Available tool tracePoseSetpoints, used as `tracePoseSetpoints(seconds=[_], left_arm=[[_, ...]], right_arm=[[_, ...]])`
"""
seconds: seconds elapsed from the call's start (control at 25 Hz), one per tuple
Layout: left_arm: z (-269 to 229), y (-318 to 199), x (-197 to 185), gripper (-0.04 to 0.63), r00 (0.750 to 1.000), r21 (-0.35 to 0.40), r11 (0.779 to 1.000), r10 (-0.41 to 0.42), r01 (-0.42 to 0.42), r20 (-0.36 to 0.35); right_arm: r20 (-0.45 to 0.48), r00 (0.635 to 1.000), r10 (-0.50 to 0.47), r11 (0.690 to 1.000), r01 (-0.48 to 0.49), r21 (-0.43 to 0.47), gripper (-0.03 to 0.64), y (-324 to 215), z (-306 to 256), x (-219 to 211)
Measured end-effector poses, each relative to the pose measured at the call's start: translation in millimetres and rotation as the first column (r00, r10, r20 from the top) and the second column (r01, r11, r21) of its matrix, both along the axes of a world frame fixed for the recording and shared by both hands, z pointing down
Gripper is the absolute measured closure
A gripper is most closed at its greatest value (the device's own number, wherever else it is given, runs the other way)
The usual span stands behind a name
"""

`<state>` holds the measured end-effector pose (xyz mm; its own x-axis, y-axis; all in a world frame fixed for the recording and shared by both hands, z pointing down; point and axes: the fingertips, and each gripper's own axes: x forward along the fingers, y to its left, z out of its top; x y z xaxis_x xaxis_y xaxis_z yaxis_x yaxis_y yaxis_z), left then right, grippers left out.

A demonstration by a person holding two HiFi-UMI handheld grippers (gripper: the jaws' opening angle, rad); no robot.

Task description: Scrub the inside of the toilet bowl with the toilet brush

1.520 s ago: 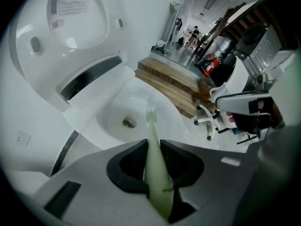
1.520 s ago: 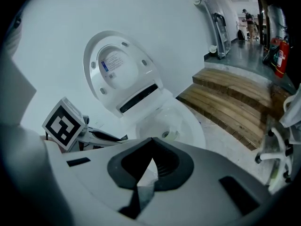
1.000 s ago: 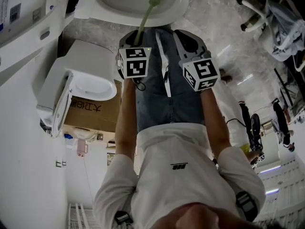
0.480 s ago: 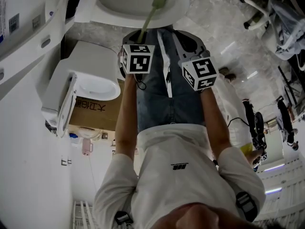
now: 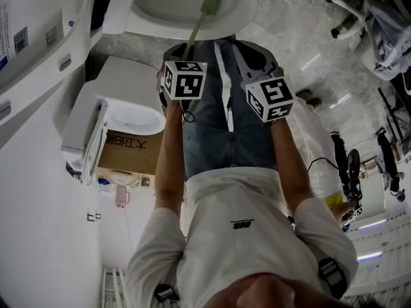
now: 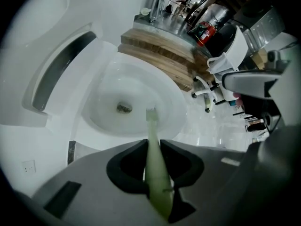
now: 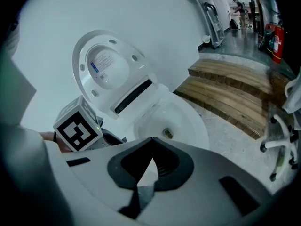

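Within left claw (image 6: 153, 144), toilet brush (image 6: 151, 126)

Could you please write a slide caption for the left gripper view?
Left gripper holds the pale green toilet brush by its handle, bristles over the white toilet bowl.

Pale green plastic toilet brush (image 6: 151, 140) sits between the left gripper (image 6: 151, 145) fingers, its head inside the white ceramic toilet bowl (image 6: 176, 102), drain beyond it. Right gripper (image 7: 151, 152) is just right of the left, fingers together. Raised white lid (image 7: 106, 67) stands behind the bowl, brown wooden steps (image 7: 230, 93) to its right, a second white toilet (image 5: 122, 95) to its left.
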<state>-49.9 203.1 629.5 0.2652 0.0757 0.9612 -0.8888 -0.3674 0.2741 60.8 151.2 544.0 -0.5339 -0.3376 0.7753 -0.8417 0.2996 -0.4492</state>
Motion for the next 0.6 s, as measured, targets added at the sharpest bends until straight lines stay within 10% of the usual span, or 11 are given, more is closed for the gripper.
tracePoseSetpoints(seconds=[0.6], left_arm=[[0,-11,-29,0.503,0.99,0.006,0.993,0.114,-0.115,0.078]], right_arm=[[0.009,1.0,0.01,1.0,-0.01,-0.011,0.621,-11,5,-11]])
